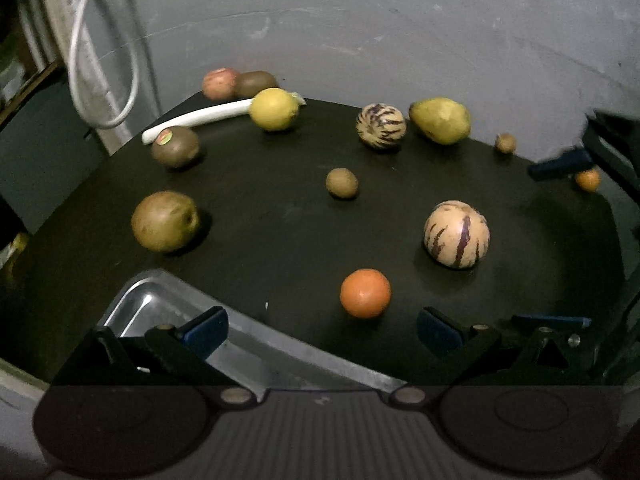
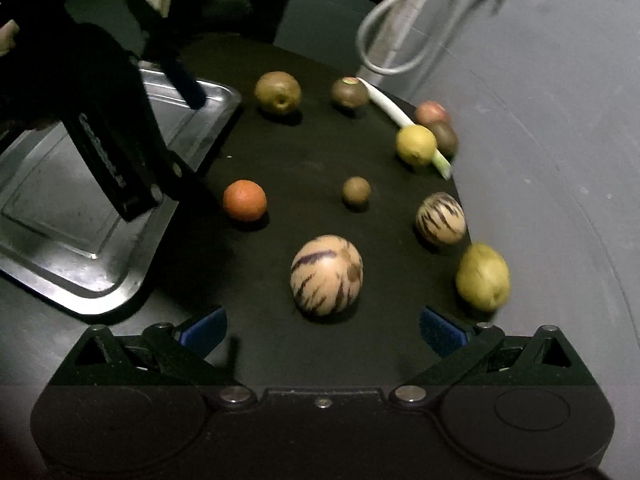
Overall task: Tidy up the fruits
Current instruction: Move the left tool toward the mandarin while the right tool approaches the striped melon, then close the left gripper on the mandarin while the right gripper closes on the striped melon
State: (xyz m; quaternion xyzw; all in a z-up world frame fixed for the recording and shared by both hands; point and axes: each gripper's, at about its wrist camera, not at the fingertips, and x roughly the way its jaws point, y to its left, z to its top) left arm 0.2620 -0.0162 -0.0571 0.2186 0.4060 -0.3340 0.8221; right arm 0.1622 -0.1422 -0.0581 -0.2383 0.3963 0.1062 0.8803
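- The fruits lie scattered, well apart, on a dark mat [image 2: 304, 168] on the table; none is in the tray [image 2: 80, 216] yet.
- Nearest the right tongs [image 2: 322, 330] is a striped melon [image 2: 327, 276], round, smooth, cream with purple streaks; it sits just ahead of the spread fingers.
- The left tongs [image 1: 322, 330] are released too, holding nothing, over the tray's rim, with an orange [image 1: 365, 293] just ahead.
- My judgement: the step is a first pick. Centre the jaws on the melon's widest girth and close gently; its smooth skin may slip or roll.
- A second striped melon [image 2: 441, 218], a pear [image 2: 483, 276], a lemon [image 2: 416, 145] and fuzzy brown kiwis, one stickered [image 2: 349, 92], lie farther off.
- The tray is shiny metal, shallow, with rounded corners, beside the mat.
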